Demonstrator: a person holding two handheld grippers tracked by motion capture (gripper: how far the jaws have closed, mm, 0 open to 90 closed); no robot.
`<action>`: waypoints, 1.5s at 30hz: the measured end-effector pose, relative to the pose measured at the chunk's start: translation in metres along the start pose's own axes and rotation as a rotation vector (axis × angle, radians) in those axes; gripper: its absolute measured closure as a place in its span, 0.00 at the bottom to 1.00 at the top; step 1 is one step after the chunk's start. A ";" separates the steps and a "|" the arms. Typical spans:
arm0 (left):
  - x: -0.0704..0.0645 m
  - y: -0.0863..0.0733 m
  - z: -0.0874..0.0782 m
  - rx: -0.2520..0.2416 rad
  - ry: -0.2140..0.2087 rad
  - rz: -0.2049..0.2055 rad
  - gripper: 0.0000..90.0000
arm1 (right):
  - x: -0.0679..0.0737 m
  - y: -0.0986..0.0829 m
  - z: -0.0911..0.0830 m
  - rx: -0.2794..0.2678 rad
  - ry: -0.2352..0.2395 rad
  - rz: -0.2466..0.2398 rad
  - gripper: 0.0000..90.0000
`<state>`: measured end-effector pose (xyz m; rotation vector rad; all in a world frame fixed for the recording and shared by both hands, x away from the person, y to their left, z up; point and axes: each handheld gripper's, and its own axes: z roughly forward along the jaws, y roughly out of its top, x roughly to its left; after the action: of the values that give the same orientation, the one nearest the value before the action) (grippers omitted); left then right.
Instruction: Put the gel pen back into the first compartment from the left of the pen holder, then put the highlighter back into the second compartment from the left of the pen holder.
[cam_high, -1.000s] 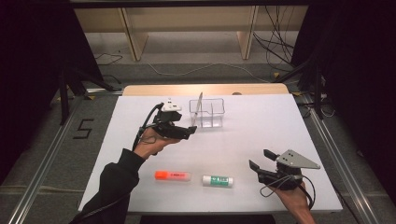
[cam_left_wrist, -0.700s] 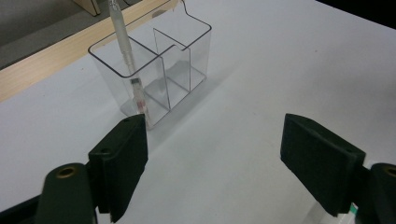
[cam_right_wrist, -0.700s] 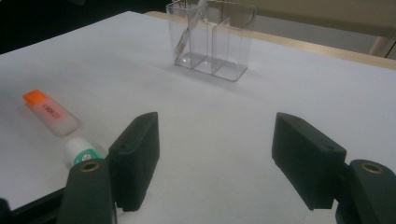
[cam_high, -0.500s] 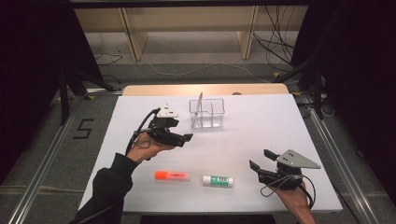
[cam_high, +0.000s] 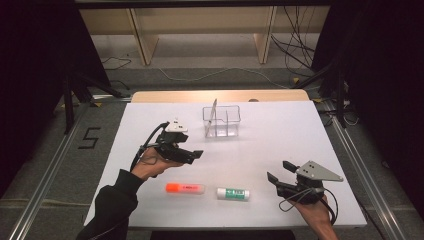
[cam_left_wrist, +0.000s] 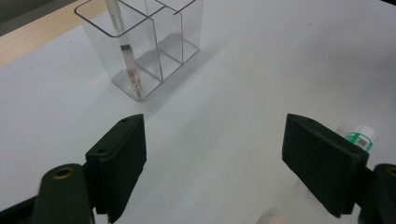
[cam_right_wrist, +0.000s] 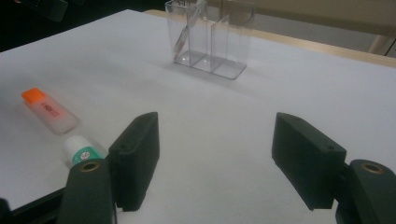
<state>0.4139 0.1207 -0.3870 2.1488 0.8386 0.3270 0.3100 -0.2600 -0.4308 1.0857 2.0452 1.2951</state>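
A clear divided holder (cam_high: 221, 120) stands at the table's middle back, with a pen (cam_high: 214, 112) leaning in its left compartment. An orange-capped highlighter (cam_high: 185, 188) and a green-and-white glue stick (cam_high: 233, 193) lie side by side near the front. My left gripper (cam_high: 194, 156) hovers open and empty, left of centre, above the highlighter's spot. In the left gripper view (cam_left_wrist: 215, 163) the jaws stand wide apart, facing the holder (cam_left_wrist: 154, 46) and pen (cam_left_wrist: 123, 46). My right gripper (cam_high: 279, 171) is open at the front right, jaws wide (cam_right_wrist: 219, 158), glue stick (cam_right_wrist: 81, 150) and highlighter (cam_right_wrist: 49, 111) to its left.
The white table top (cam_high: 280, 135) has a wooden strip (cam_high: 220, 96) along its far edge. Cables and shelf legs lie on the floor beyond. Bare white surface lies between the holder and the two grippers.
My left gripper has drawn back from the holder toward the table's front and left, still open and empty. The right gripper has stayed put.
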 end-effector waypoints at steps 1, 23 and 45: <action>0.000 -0.001 -0.001 0.003 0.005 -0.002 0.24 | 0.000 0.000 0.000 0.004 -0.001 0.001 0.37; 0.009 -0.022 -0.014 0.099 0.023 0.015 0.23 | 0.001 0.000 0.003 0.008 0.006 -0.005 0.37; -0.009 -0.034 -0.004 0.277 -0.072 0.162 0.23 | 0.006 0.002 0.003 0.014 0.003 -0.029 0.37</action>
<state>0.3900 0.1332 -0.4093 2.4787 0.7029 0.2230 0.3093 -0.2534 -0.4304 1.0566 2.0677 1.2710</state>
